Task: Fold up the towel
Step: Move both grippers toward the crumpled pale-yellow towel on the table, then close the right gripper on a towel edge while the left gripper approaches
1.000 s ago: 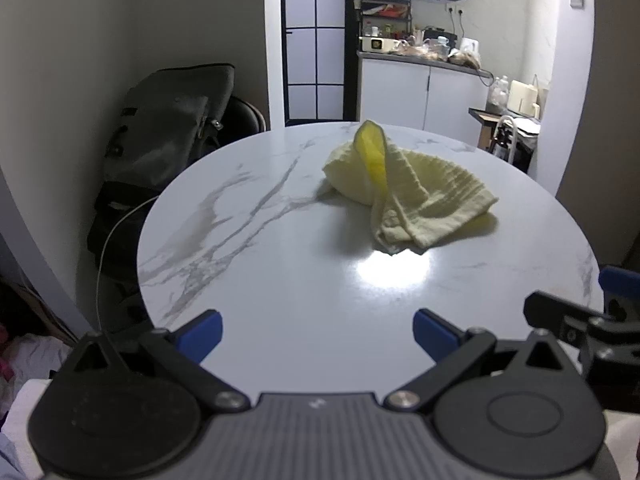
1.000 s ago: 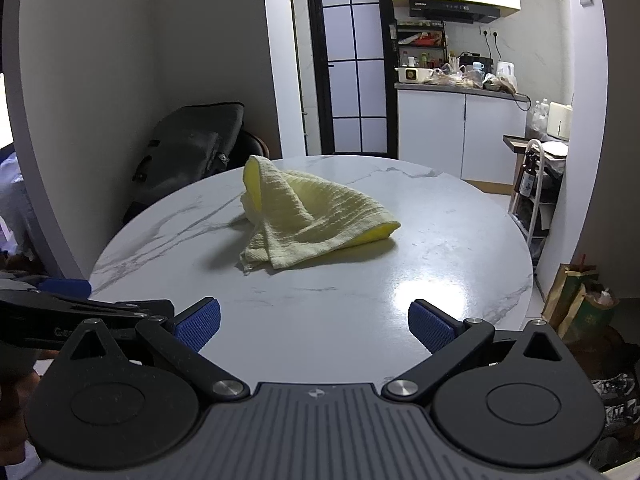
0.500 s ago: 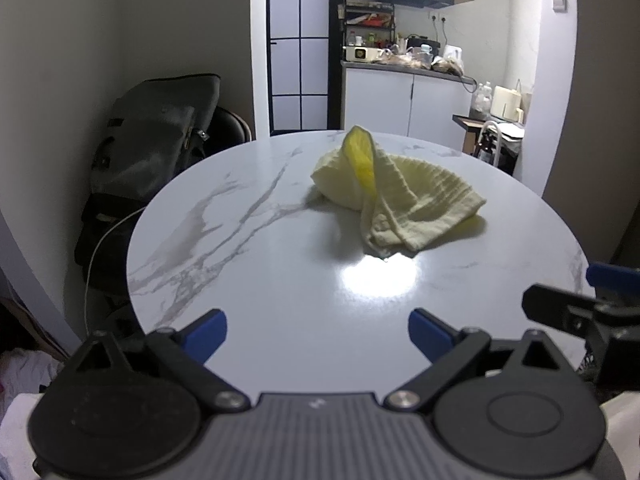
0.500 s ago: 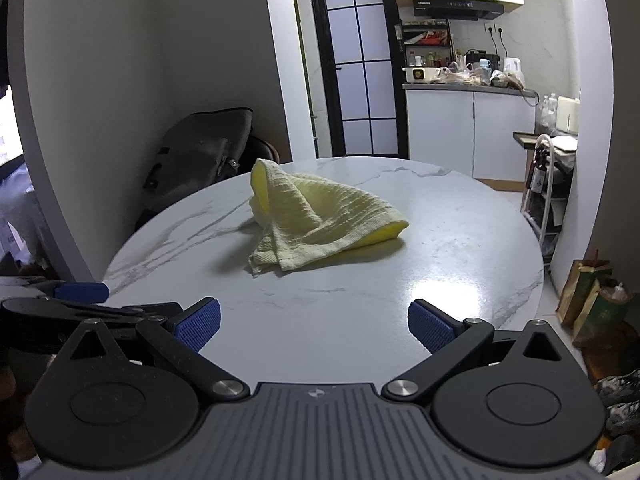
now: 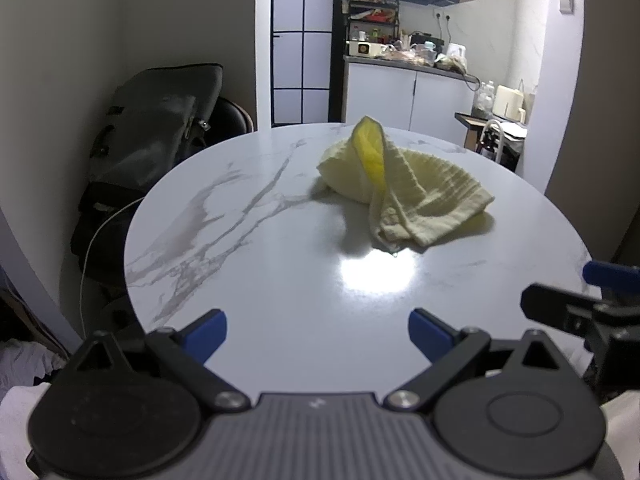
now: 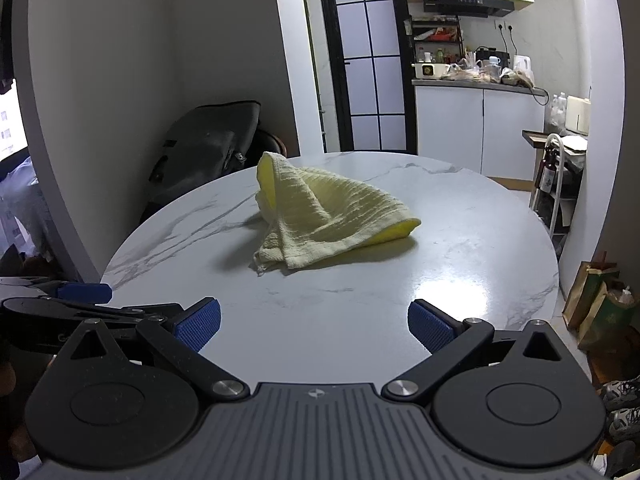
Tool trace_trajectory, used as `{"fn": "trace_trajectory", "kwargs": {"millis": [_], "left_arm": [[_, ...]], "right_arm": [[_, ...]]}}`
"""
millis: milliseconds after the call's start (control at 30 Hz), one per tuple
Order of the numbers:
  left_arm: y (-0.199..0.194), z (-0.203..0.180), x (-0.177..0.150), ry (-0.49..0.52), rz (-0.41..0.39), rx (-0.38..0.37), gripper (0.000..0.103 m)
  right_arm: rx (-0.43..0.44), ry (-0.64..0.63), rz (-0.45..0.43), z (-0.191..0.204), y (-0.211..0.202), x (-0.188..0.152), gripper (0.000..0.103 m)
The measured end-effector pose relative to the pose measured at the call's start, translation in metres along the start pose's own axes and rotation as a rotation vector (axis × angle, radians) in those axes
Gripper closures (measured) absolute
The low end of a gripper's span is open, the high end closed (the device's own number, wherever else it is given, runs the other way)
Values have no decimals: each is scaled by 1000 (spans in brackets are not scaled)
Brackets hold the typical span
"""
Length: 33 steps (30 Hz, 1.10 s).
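Towel point(image 5: 404, 192) lies crumpled in a heap near the middle of the round marble surface point(image 5: 240, 280), one corner poking up, no clear long side. Left gripper point(image 5: 318, 330) and right gripper point(image 6: 314, 326) both have jaws wide apart, holding nothing.

The towel point(image 6: 320, 216) is pale yellow with a ribbed weave, brighter yellow on its inner face. It lies on a round white table point(image 6: 460, 248) veined with grey marbling, strongest on the left. Both grippers are black with blue ridged fingertips point(image 6: 198, 326), and a dark grey bag point(image 5: 156, 120) stands far left.
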<state>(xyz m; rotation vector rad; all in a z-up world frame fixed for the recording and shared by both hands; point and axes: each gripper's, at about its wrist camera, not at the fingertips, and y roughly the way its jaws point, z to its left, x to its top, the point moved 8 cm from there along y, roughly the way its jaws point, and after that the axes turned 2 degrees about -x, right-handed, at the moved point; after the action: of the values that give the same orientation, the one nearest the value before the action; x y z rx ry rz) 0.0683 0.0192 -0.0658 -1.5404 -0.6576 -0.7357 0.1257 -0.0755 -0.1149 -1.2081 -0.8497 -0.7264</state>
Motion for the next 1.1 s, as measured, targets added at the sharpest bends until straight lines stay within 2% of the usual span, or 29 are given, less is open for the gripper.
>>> {"fn": "trace_trajectory", "kwargs": {"millis": [533,600,667,900,1100], "left_arm": [[12,8,17,-19,18,-28,4],[12,8,23,-18,21,-39,4],[12,9,28,-19,19,-35,4],[19,4,44,-4,25,-26,4],[31,1,46,12,47,-27,4]], "right_arm": [[21,19,54,9,20,14,1],[23,6,65,11,22,18,5],[21,-6,74,12,23,21,15],[17,-49,98,10,30,34,21],[11,-97,113,7,43,45,38]]}}
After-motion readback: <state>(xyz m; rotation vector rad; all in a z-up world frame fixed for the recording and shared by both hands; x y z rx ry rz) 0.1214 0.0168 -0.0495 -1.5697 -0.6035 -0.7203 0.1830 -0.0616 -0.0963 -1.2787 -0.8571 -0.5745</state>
